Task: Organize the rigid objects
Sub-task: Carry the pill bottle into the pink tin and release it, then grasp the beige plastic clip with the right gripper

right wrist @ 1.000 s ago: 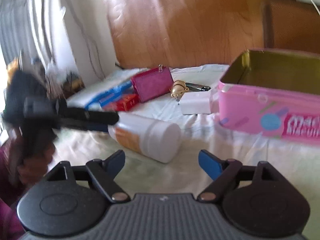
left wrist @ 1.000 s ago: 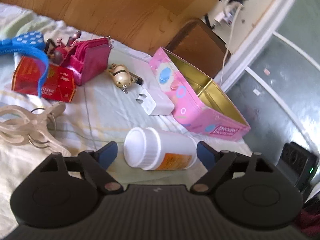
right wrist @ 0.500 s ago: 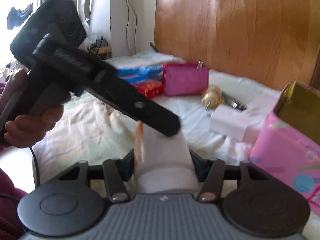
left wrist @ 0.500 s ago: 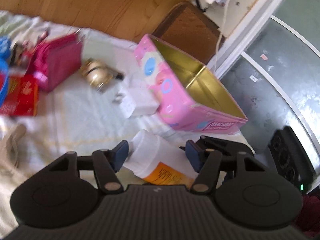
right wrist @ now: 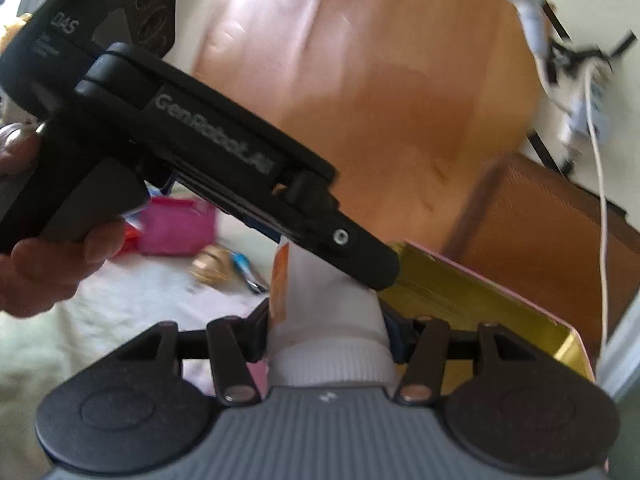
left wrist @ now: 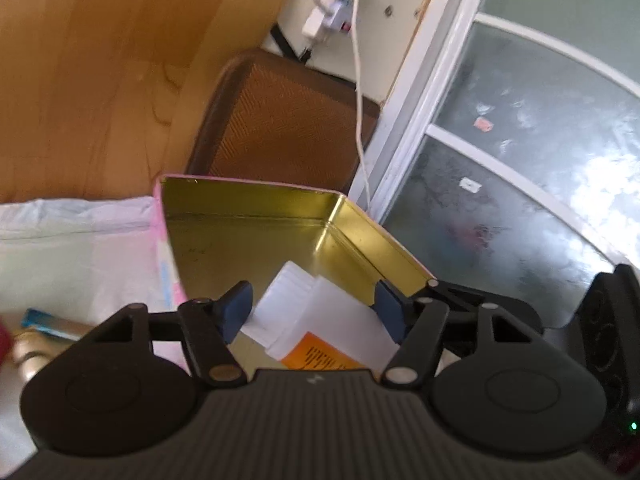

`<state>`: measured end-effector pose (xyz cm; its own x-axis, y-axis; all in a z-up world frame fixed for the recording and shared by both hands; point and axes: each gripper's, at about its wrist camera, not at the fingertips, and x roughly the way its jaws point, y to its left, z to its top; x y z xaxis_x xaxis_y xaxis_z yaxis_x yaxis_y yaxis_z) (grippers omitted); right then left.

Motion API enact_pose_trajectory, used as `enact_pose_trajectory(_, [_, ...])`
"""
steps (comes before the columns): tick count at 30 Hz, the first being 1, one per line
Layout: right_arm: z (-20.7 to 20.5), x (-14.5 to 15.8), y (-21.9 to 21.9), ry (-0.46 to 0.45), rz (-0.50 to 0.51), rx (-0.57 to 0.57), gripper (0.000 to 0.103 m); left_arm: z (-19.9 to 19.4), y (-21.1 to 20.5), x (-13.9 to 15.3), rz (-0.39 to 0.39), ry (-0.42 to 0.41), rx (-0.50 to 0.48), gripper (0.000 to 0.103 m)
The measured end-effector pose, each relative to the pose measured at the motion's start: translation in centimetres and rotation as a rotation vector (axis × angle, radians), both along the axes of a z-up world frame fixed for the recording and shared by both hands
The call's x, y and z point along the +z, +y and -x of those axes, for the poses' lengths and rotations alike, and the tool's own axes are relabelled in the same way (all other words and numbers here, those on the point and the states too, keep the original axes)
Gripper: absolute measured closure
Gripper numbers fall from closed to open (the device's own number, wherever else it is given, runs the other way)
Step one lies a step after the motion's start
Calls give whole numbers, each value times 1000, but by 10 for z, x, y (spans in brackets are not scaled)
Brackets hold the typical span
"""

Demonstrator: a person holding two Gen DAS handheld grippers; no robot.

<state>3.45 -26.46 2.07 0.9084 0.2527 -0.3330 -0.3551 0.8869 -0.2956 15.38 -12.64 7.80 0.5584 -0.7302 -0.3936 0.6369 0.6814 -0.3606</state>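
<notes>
White bottle (left wrist: 320,320) is off the bed now and up over the open pink tin (left wrist: 256,232), cap end tipped toward the gold inside; a second ago it lay on the sheet. Both my tools came in on it: my left hand-held gripper (left wrist: 314,312) has just closed in, then eased a little, pads beside the bottle, contact unclear. My right hand-held gripper (right wrist: 326,332) has just closed too and is clamped on the bottle near its cap. Means drop-in is close, I judge. Count: one bottle, one tin, two grippers, one pink pouch (right wrist: 176,232), one gold trinket (right wrist: 210,266), one hand (right wrist: 52,264).
</notes>
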Motion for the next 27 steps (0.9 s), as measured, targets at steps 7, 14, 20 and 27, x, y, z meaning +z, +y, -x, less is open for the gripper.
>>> enact_pose_trajectory(7, [-24,-20,-21,71,1,-98,47,-23,-25,-14,-25,71,55,32])
enact_pose_trajectory(14, [4,-31,-19,2,-149,-197,42,17,24,-13,-25,-3,91,32])
enact_pose_trajectory(20, [22,-32,-8,-115,-426,-137,31,86,100,-28,-34,-114,135,26])
enact_pose_trajectory(27, [47,-19,54,-306,-460,-60,2,153,174,-58,-207,-212,331,26])
